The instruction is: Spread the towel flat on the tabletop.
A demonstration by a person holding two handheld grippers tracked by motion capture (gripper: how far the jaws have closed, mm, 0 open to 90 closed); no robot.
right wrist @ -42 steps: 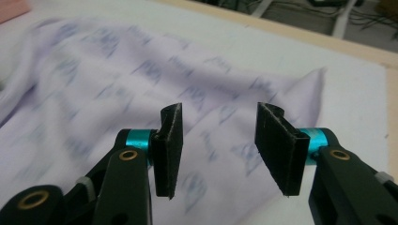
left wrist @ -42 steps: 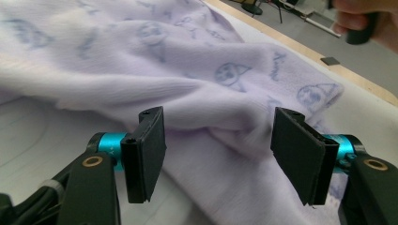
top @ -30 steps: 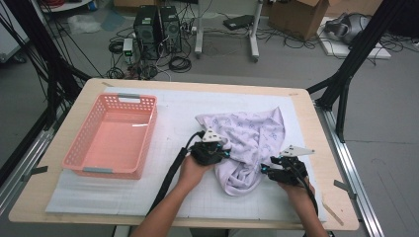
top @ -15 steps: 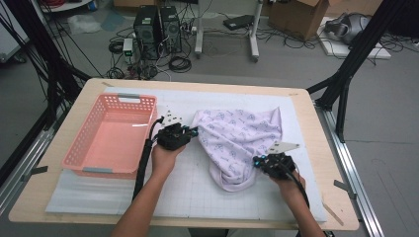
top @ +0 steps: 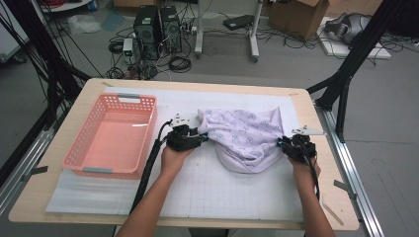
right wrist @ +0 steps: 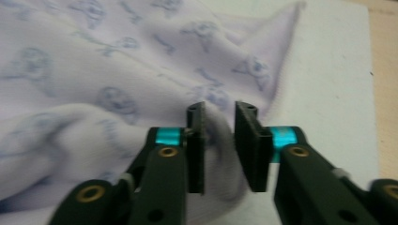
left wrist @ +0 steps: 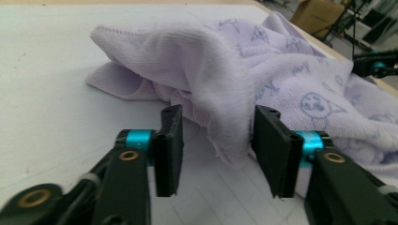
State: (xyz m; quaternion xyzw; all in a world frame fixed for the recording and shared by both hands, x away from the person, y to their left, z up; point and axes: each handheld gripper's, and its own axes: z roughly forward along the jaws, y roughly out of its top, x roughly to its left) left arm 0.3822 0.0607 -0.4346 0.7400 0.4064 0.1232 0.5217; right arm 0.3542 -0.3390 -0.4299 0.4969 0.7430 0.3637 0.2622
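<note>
A lilac towel (top: pixel 247 136) printed with small blue figures lies crumpled on the white mat. My left gripper (top: pixel 201 138) is at its left edge. In the left gripper view the jaws stand wide apart, so the left gripper (left wrist: pixel 218 150) is open, with a loose fold of the towel (left wrist: pixel 225 93) hanging between them. My right gripper (top: pixel 282 143) is at the towel's right edge. In the right gripper view the jaws of the right gripper (right wrist: pixel 220 145) are close together, shut on a bunched fold of the towel (right wrist: pixel 94 70).
A pink plastic basket (top: pixel 79 158) stands at the left of the table with nothing in it. The white gridded mat (top: pixel 212 192) covers most of the wooden table (top: pixel 331 197). Black frame legs stand off both far corners.
The left gripper went left off the towel, then came back a little to its left edge. The right gripper moved right and away from me, drawing the towel's right side out.
</note>
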